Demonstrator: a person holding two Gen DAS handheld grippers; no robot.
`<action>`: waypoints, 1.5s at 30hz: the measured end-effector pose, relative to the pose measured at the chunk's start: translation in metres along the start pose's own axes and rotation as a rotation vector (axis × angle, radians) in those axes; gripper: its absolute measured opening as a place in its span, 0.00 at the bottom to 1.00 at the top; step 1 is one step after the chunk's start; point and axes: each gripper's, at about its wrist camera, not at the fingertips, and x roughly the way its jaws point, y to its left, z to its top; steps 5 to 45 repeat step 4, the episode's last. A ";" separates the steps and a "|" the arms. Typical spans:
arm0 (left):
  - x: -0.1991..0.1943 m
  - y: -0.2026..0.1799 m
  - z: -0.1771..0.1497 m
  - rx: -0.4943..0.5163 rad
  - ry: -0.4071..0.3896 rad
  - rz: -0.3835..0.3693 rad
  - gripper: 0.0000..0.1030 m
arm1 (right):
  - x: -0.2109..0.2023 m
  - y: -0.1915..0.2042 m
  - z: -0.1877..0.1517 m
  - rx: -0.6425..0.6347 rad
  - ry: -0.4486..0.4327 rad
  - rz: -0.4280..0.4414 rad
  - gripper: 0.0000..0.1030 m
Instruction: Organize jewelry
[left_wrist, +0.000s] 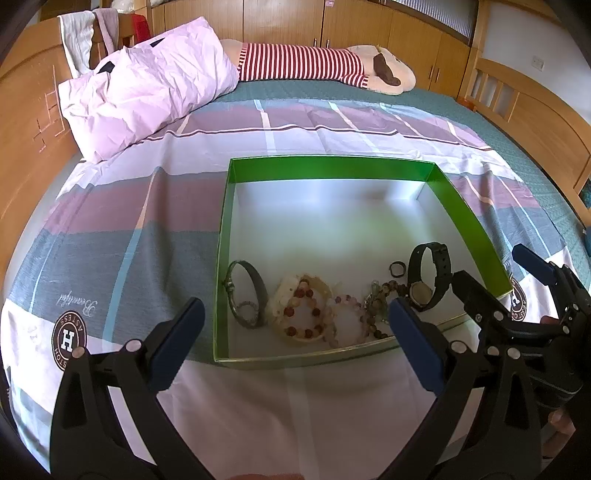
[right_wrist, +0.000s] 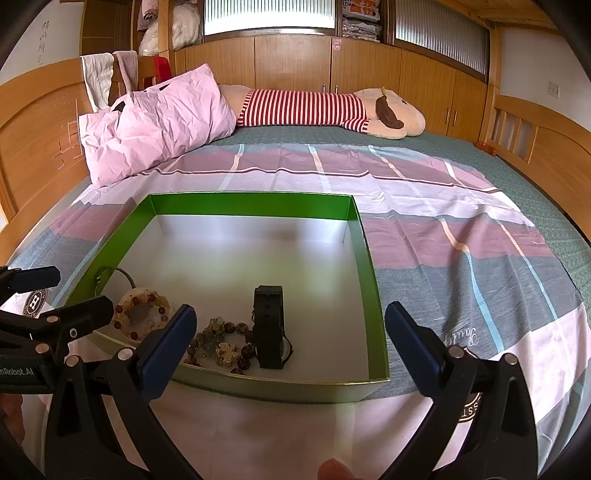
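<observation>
Both tongs wide, empty: lower right tongs (right_wrist: 288, 343) over black watch (right_wrist: 271, 328) near box (right_wrist: 375, 295) front edge w/o snagging beads (right_wrist: 221, 341); left tongs (left_wrist: 295, 332) clear.

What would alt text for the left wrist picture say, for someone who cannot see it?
A shallow green box sits on a bed, with a black watch, bead bracelets and a grey bangle along its near side. The left tongs hang open before it, holding nothing; the right tongs are open at the right edge.
</observation>
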 end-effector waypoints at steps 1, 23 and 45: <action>0.000 0.000 0.000 -0.001 0.000 0.002 0.98 | 0.000 0.001 0.000 -0.001 0.000 0.000 0.99; -0.001 0.001 0.001 -0.003 -0.002 0.005 0.98 | 0.000 0.001 0.000 -0.001 -0.001 0.000 0.99; -0.001 0.001 0.001 -0.003 -0.002 0.005 0.98 | 0.000 0.001 0.000 -0.001 -0.001 0.000 0.99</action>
